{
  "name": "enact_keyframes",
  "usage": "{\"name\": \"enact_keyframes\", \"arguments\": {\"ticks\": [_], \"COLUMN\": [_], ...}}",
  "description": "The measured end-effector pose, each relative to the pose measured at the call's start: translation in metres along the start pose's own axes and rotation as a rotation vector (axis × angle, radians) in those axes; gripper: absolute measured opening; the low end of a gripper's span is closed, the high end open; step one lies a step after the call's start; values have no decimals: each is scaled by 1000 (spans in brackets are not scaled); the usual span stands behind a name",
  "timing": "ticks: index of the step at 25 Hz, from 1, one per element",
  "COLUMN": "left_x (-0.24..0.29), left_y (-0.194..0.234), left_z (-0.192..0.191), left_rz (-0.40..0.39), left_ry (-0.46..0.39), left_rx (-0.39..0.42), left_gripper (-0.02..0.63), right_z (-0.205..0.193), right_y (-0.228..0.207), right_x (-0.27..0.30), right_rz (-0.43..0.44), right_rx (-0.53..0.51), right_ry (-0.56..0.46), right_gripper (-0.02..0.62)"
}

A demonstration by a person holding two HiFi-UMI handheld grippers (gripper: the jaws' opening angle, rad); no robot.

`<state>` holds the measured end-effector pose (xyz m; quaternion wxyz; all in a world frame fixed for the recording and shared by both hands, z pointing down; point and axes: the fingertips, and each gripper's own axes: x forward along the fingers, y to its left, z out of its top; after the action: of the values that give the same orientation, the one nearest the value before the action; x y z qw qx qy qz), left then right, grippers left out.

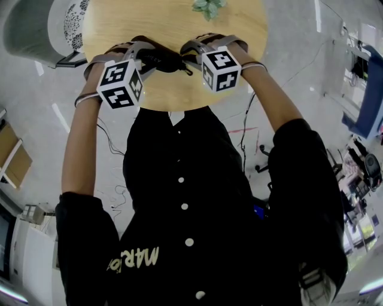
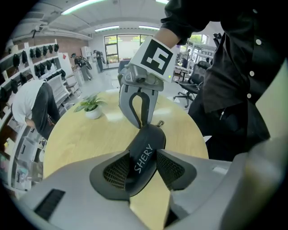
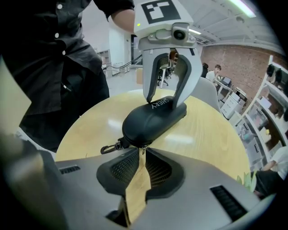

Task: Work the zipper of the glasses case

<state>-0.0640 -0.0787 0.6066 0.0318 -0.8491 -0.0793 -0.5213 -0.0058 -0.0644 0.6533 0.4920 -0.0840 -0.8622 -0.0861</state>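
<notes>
A black glasses case (image 1: 163,58) marked SHERY lies on the round wooden table (image 1: 245,27), between my two grippers. My left gripper (image 2: 143,168) is shut on one end of the case (image 2: 146,150), with a pad against each side. In the right gripper view the left gripper (image 3: 163,104) straddles the far end of the case (image 3: 150,120). My right gripper (image 3: 143,155) stands at the near end with its jaws almost together, and the small zipper pull (image 3: 143,151) is pinched at their tips. A metal clip (image 3: 108,148) hangs from that end.
A small potted plant (image 1: 208,7) stands at the far side of the table. A grey chair (image 1: 36,30) sits beyond the table's left edge. The table's near edge runs just below the grippers. People stand in the room behind, by shelves (image 2: 40,72).
</notes>
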Motion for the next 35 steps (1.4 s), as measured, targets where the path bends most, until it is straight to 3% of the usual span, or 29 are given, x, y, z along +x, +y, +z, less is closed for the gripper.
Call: {"name": "enact_keyframes", "arguments": {"ticks": [5,10,19,29,35], "left_x": [2,4,7,7,7], "left_y": [1,0,1,1,1], "left_z": [0,1,-2,-3,-2], "left_rz": [-16,-24,-25,-28,-20], "left_ry": [15,34,70,74,75], "left_rx": [7,-5,-28,-44,-45], "left_gripper": [183,184,184,184,186], "right_z": [-4,-8,-11,-2,8], "right_y": [-6,-2,8,28,37], "right_x": [6,2,1,1,5], "right_rz": [-48,-32,-19,2,-34], "right_rx": [-122,-47,-7,177,387], "right_ry": [60,74,145,161,155], "right_gripper": [9,6,6,6,6]}}
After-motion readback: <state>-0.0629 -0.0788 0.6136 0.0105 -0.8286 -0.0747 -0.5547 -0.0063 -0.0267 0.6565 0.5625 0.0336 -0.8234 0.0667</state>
